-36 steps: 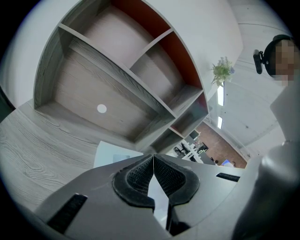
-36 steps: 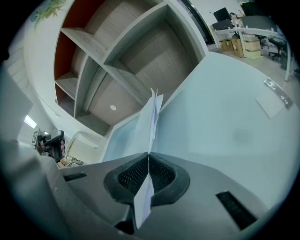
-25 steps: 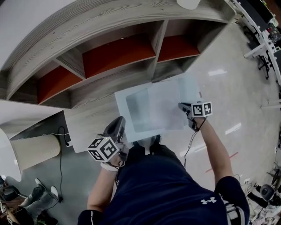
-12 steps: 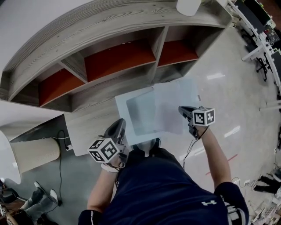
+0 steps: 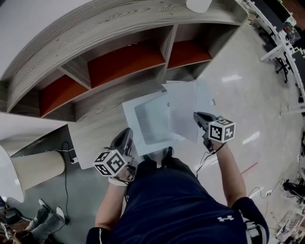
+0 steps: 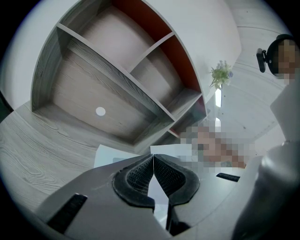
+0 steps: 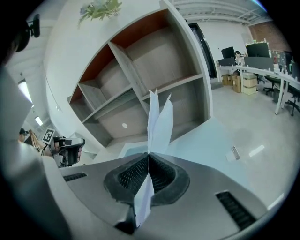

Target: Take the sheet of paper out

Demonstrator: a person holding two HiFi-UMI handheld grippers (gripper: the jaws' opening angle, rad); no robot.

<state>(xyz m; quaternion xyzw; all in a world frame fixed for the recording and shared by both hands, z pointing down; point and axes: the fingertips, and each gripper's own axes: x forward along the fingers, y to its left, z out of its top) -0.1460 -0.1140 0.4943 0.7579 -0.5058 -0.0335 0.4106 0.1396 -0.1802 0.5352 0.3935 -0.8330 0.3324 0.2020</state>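
A wood-grain shelf unit curves across the head view from 9 to 1 o'clock, its compartments backed in red. On its top, at 12 o'clock, sits a white object, cut by the frame. A low wood-grain ledge runs out from the unit's foot toward the centre, and a pale translucent folder lies flat on it. Glossy floor spreads at 3 o'clock. On darker floor at 8 o'clock are a beige cylinder and a black cable.
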